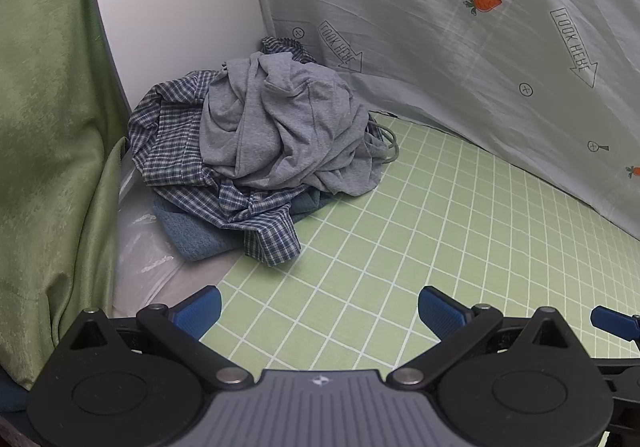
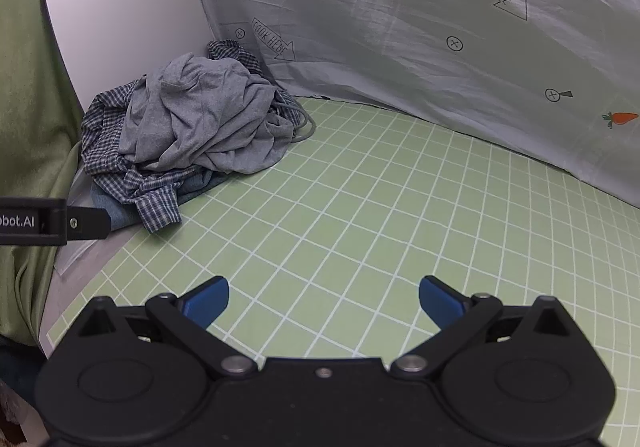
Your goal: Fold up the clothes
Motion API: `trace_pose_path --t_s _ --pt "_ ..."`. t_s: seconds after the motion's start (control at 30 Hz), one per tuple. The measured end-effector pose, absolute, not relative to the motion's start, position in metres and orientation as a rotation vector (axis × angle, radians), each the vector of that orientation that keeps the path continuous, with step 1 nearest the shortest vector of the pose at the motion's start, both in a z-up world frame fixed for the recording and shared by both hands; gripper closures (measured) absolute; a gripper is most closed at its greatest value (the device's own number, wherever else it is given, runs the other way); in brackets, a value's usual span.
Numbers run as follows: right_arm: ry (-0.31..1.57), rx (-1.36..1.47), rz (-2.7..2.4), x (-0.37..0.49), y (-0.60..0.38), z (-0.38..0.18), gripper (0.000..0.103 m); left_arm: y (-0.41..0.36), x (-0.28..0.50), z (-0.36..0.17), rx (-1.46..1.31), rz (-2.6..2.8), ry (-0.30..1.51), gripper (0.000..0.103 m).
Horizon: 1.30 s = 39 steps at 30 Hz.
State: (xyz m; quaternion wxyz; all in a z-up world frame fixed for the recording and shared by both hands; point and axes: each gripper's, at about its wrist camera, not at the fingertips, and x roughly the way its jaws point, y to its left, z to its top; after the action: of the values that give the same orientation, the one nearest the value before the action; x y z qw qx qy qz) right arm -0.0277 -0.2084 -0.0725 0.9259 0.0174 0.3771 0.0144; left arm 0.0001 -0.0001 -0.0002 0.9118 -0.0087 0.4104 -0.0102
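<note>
Grey T-shirt (image 1: 280, 127) crumpled atop a plaid shirt (image 1: 172, 135) and blue towel (image 1: 196, 235), heaped in the far-left corner of the green gridded tabletop (image 1: 400, 231). Left gripper (image 1: 320, 311) and right gripper (image 2: 324, 299): jaws wide, empty, well apart from the heap.

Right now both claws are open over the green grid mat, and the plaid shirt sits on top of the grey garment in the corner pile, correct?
Not quite. Both wrist views show the grey garment on top, with the plaid shirt under it. The rest holds: left claw and right claw are open over the green grid mat.
</note>
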Motion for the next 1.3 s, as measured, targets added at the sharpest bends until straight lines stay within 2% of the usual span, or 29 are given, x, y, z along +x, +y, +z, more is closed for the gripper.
trace_pose_path --t_s 1.3 --pt "0.792 0.05 0.034 -0.0248 -0.211 -0.0711 0.001 -0.0016 0.0034 -0.0032 -0.01 -0.012 0.869 0.0"
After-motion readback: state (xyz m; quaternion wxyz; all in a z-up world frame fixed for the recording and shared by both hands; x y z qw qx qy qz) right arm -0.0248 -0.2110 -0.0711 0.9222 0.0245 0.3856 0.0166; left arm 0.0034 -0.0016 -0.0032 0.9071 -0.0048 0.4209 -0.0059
